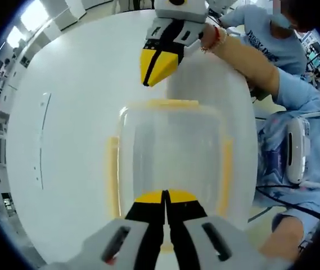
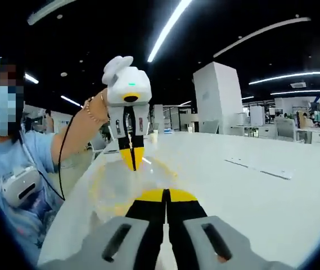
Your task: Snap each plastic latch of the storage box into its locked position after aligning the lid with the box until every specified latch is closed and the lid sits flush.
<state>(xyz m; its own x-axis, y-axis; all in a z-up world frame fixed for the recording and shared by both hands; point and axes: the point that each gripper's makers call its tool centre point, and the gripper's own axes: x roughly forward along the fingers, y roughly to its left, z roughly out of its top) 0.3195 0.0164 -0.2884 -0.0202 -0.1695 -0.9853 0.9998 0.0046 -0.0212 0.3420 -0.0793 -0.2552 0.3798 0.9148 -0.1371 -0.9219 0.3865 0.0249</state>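
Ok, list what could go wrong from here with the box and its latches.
1. Both grippers look shut: the left gripper sits over the near latch and the right gripper hangs above the far latch. A narrow tip may slip off a latch.
2. The box is clear and looks light on a smooth table; pressing one end might slide or tip it.

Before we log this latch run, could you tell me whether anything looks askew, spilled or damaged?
Nothing stands out. The clear storage box sits flat on the white table, its yellow-latched lid looks square, and nothing looks spilled or cracked.
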